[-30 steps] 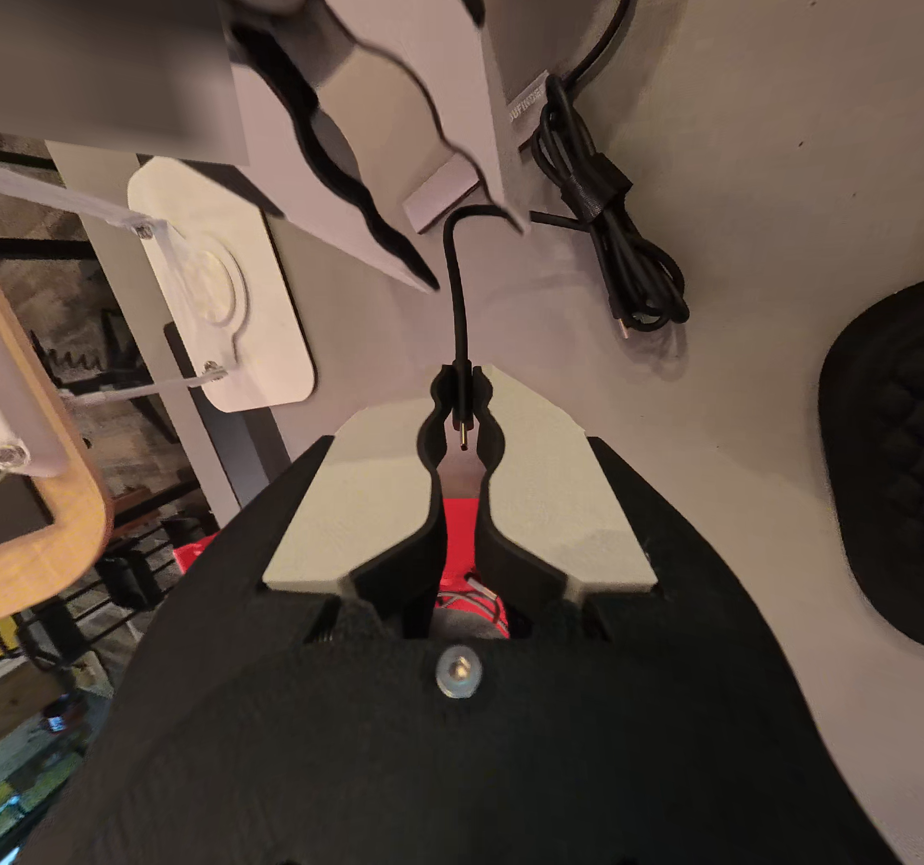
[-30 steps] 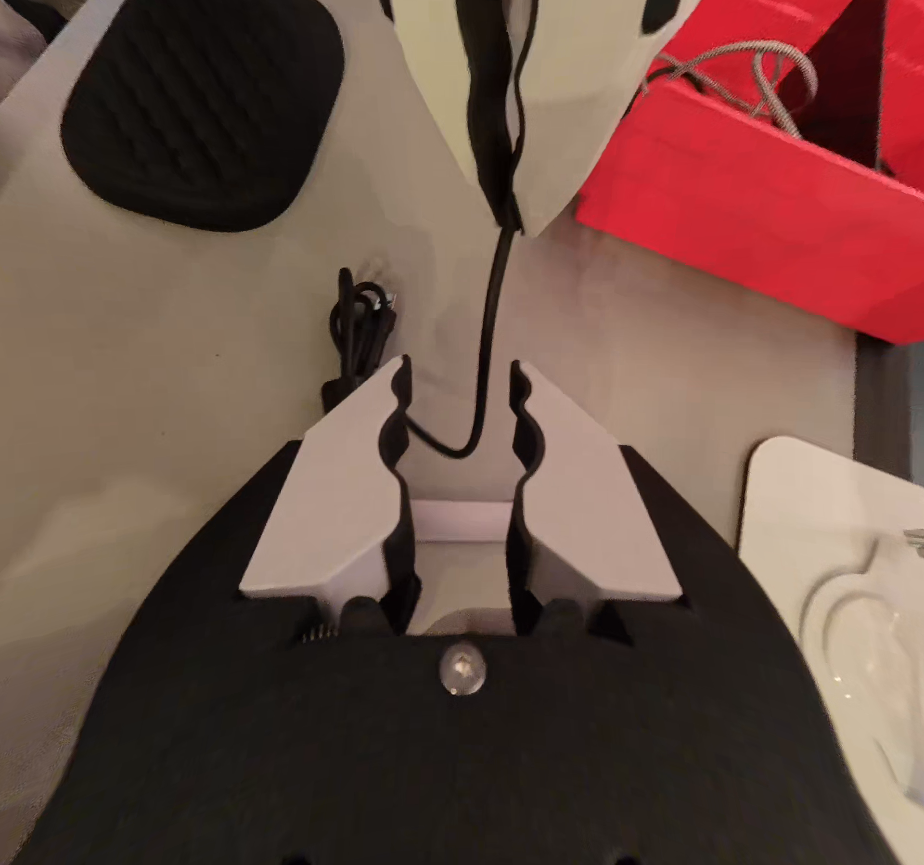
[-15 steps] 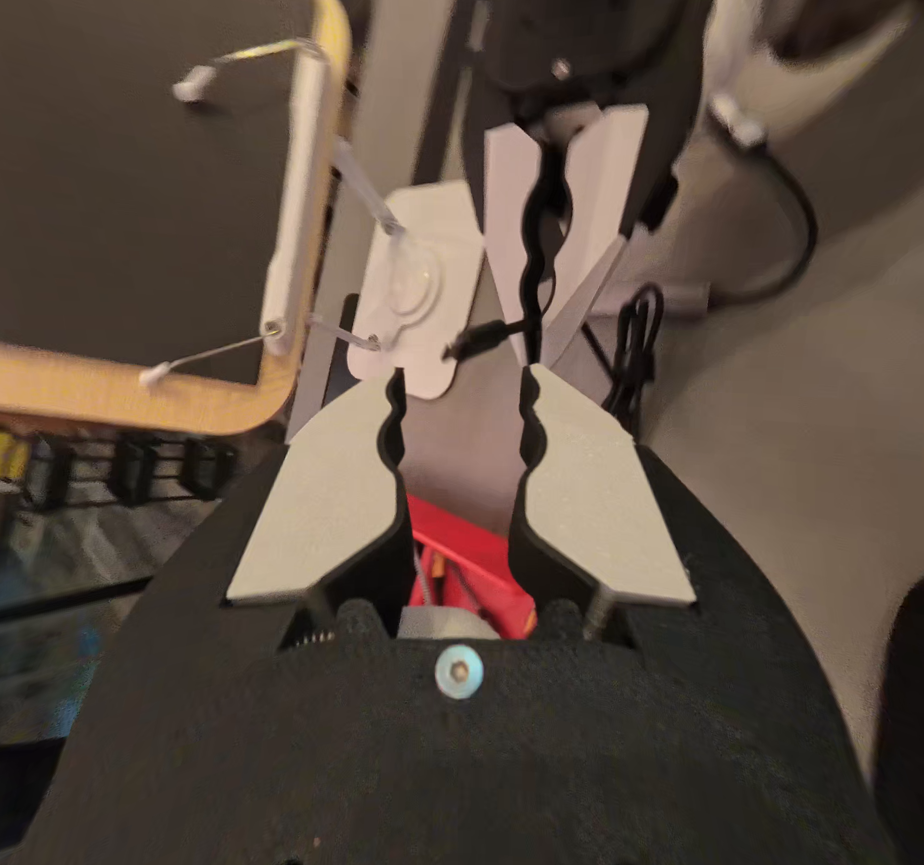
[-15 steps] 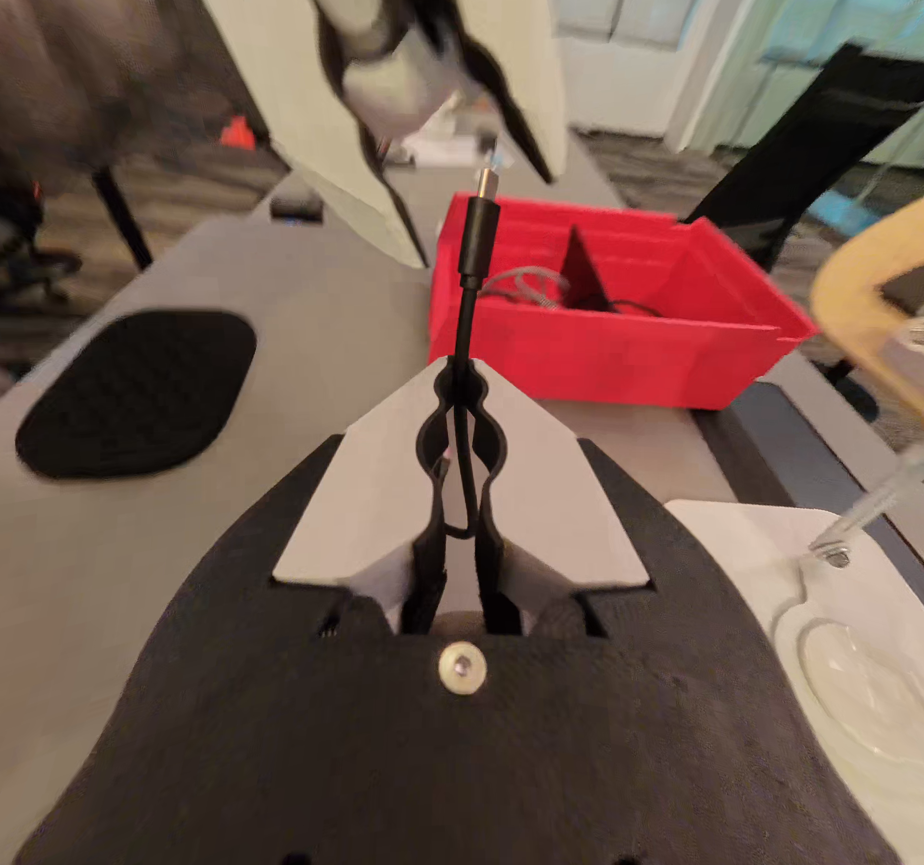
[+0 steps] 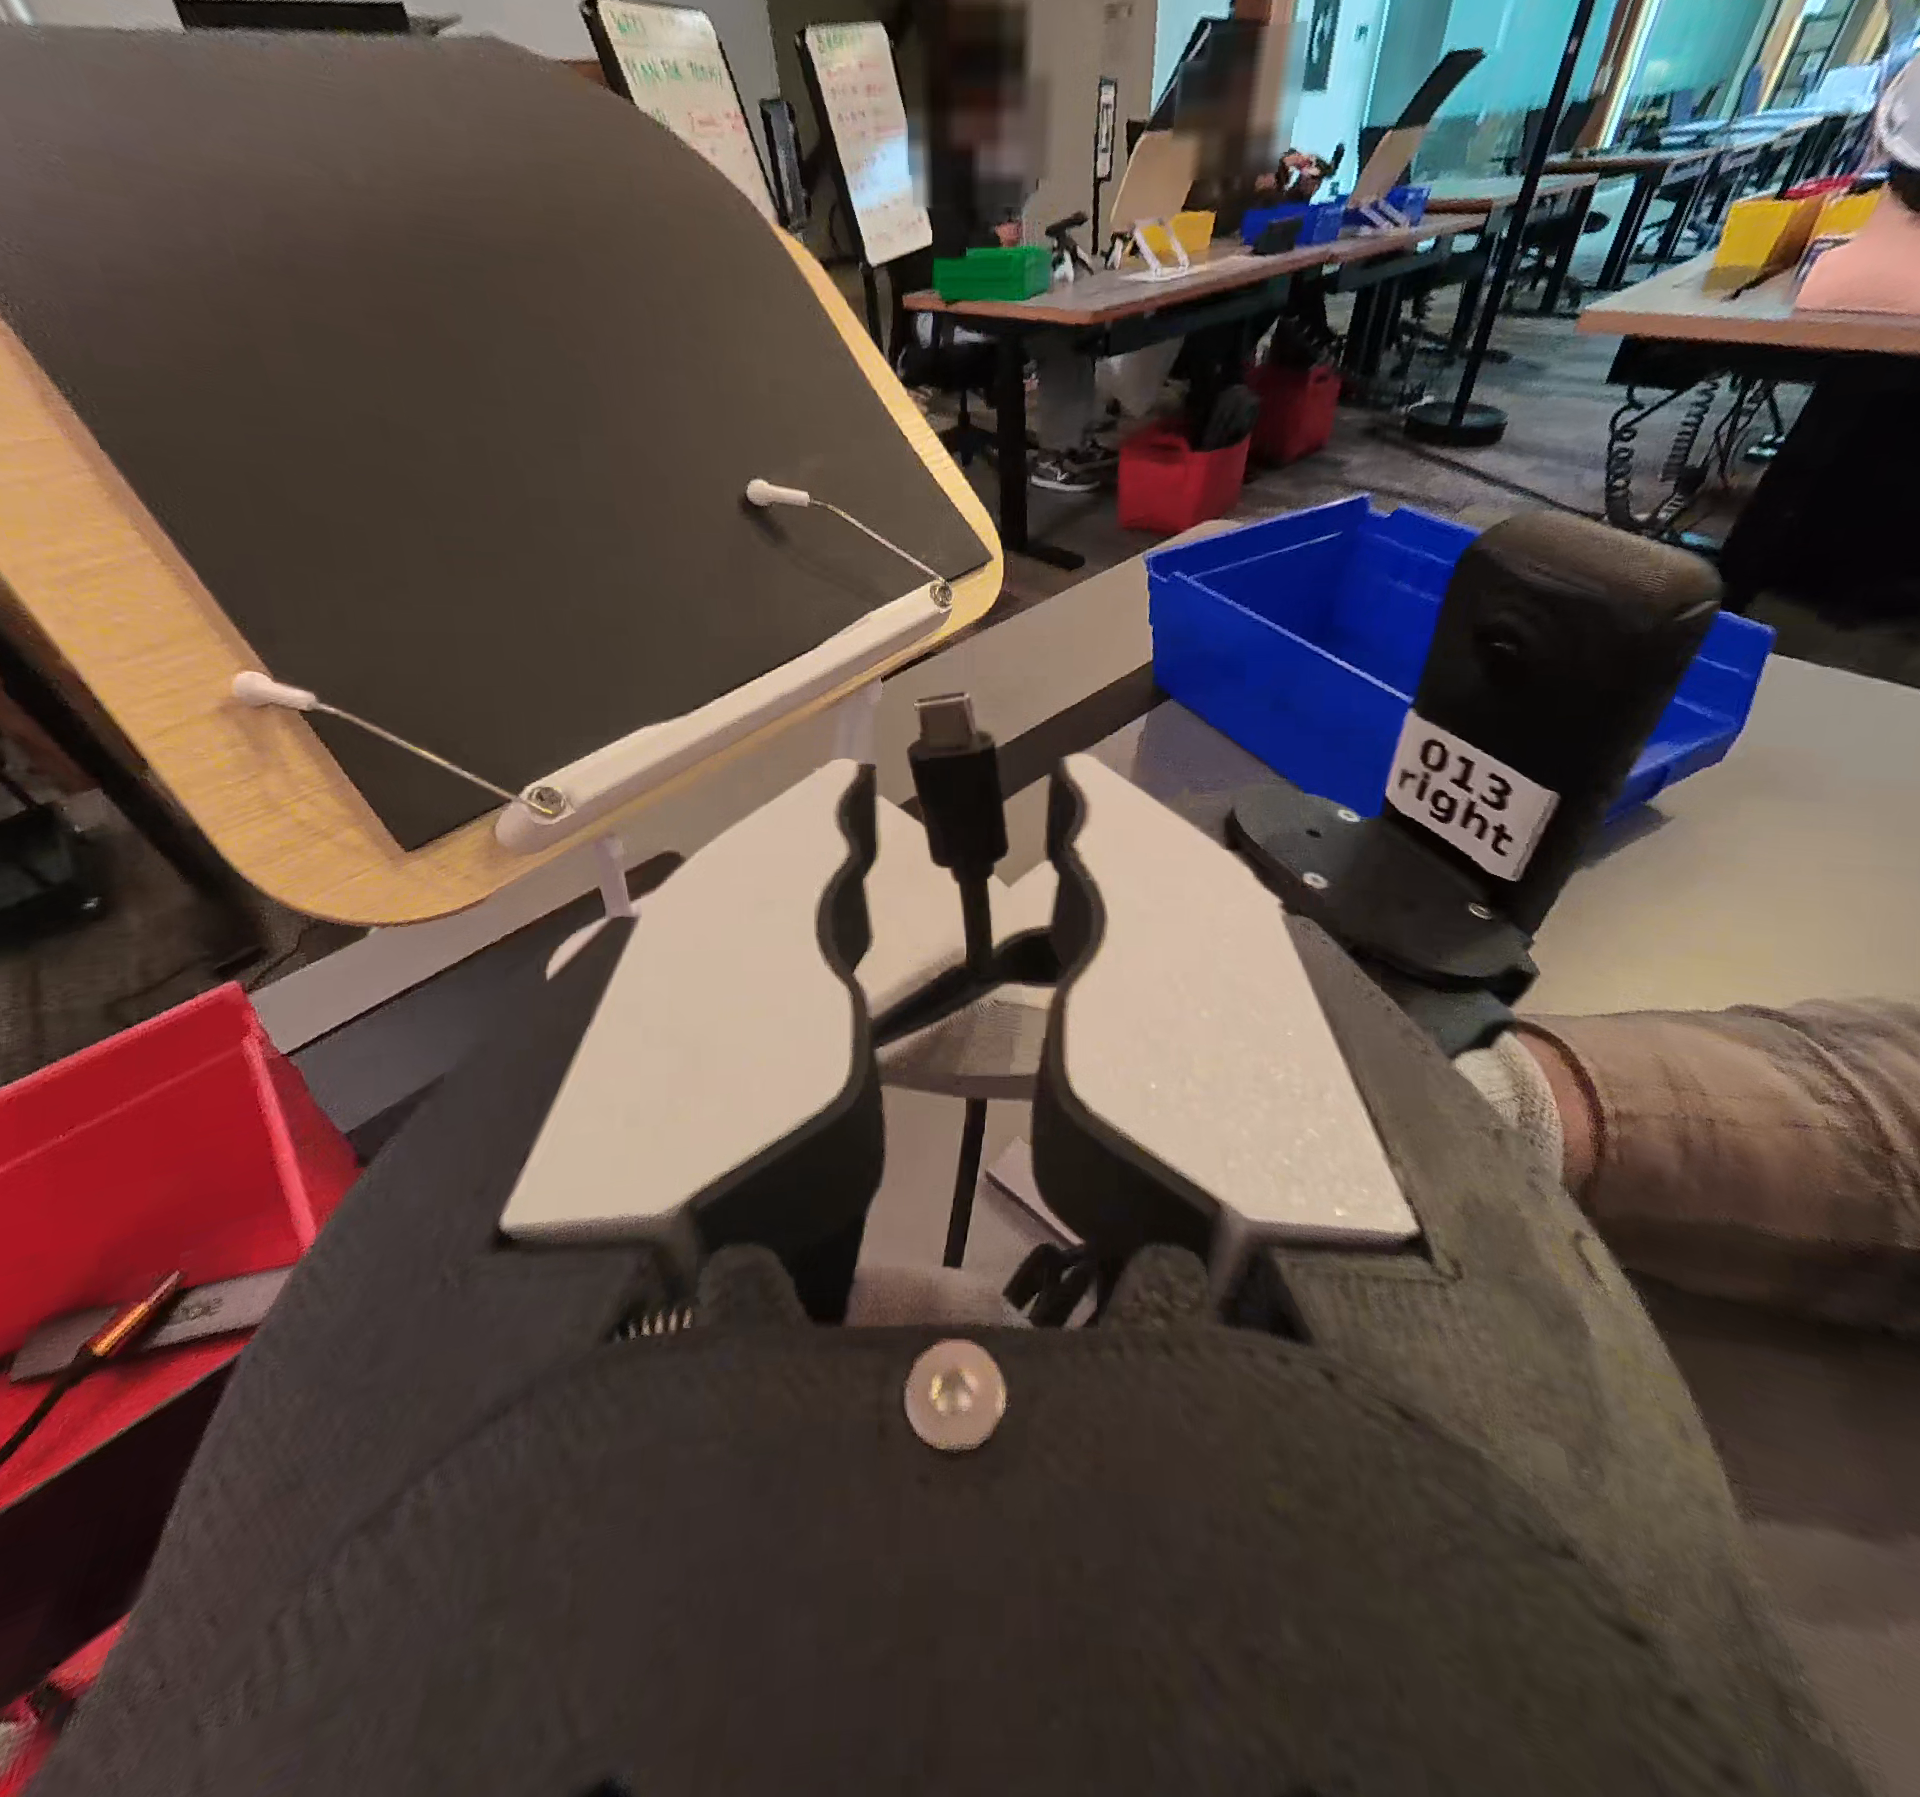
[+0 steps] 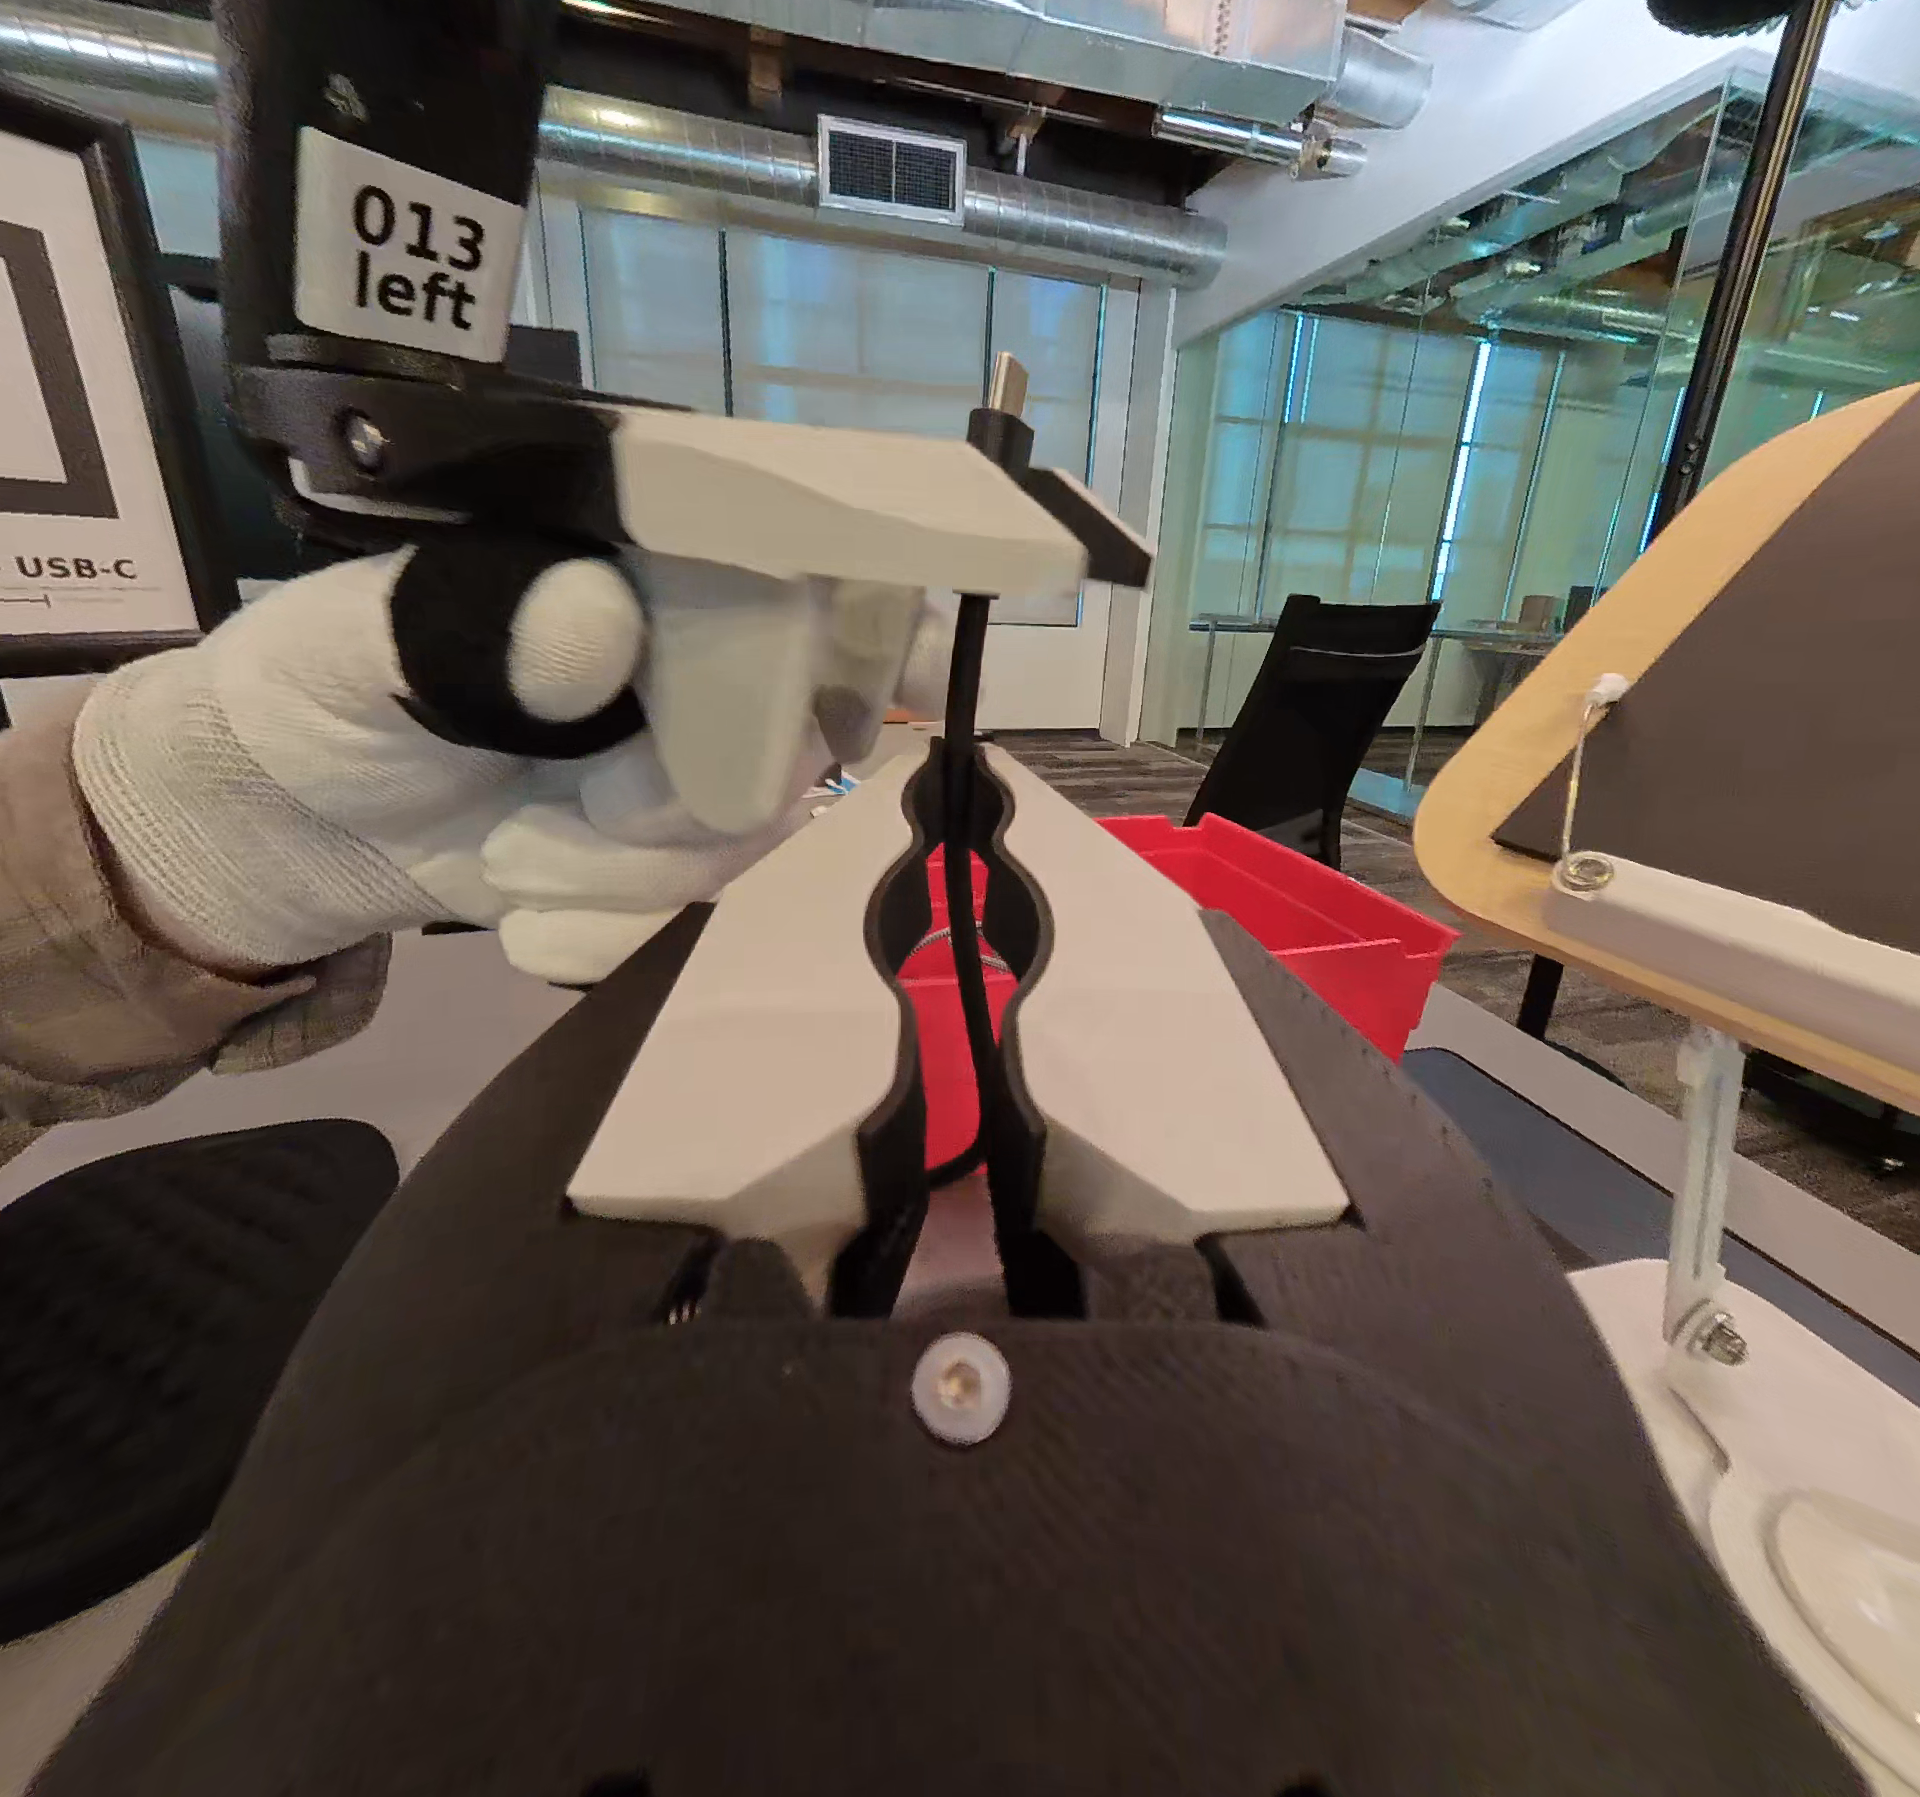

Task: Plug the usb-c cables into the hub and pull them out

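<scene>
The gray table (image 5: 1714,874) is the biggest thing here, with a red bin (image 6: 1299,906) on it. The right gripper (image 6: 961,771) is squeezed shut on the black cable (image 6: 971,926). The left gripper (image 5: 956,791) is open, holding nothing, its jaws on both sides of the plug (image 5: 951,791). The plug stands straight up, pointing at the ceiling. I can't see the hub.

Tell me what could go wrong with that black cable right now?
The right gripper pinches only the thin cord of the black cable, so the plug sticking up might wobble or slip. The left gripper is open with the plug between its fingers, not touching; closing off-centre could bend it. The slanted board stands close by and could get bumped.
</scene>
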Motion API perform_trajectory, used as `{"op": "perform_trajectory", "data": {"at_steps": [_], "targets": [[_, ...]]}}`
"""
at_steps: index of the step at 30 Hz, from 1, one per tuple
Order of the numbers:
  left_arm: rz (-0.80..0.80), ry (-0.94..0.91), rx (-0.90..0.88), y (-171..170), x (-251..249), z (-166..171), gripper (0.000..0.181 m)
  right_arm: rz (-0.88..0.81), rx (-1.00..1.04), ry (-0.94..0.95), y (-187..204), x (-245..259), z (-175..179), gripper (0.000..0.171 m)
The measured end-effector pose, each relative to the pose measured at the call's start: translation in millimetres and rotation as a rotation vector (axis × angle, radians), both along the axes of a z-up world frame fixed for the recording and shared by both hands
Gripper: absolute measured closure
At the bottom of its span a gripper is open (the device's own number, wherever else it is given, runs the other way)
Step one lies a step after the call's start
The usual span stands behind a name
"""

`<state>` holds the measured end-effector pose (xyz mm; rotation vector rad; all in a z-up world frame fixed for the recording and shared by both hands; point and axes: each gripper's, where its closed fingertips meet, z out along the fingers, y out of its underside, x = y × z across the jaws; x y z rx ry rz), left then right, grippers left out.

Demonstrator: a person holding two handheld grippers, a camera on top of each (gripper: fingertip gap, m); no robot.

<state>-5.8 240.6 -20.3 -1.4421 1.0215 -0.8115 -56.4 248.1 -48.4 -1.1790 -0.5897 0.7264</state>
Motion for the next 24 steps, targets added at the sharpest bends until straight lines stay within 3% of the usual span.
{"op": "perform_trajectory", "data": {"at_steps": [2, 7, 9, 11, 16, 21, 24], "targets": [[-0.003, -0.001, -0.019, 0.3, 2.2, -3.2, 0.168, 0.003, -0.003, 0.01, -1.0, -1.2, 1.2, 0.17], [-0.008, 0.028, 0.016, -0.2, -0.6, -4.3, 0.168, 0.005, 0.001, -0.036, -0.4, -2.8, 0.4, 0.167], [-0.013, 0.059, 0.035, 2.1, -5.1, -1.9, 0.169, 0.009, -0.022, -0.104, 3.9, -1.9, -6.7, 0.131], [-0.049, 0.109, 0.058, 2.1, -11.3, 2.0, 0.169, 0.021, 0.009, -0.229, 2.3, 1.3, -15.2, 0.137], [-0.293, 0.425, 0.037, -11.9, -30.6, -14.5, 0.17, 0.02, 0.148, -0.489, -16.6, 20.3, 1.2, 0.151], [-0.622, 0.701, 0.029, -40.1, -45.5, -41.3, 0.17, 0.025, 0.36, -0.767, -54.9, 12.9, 17.1, 0.151], [-0.81, 0.862, 0.009, -61.2, -52.9, -61.5, 0.17, 0.047, 0.395, -0.955, -68.1, 7.0, 2.8, 0.146]]}}
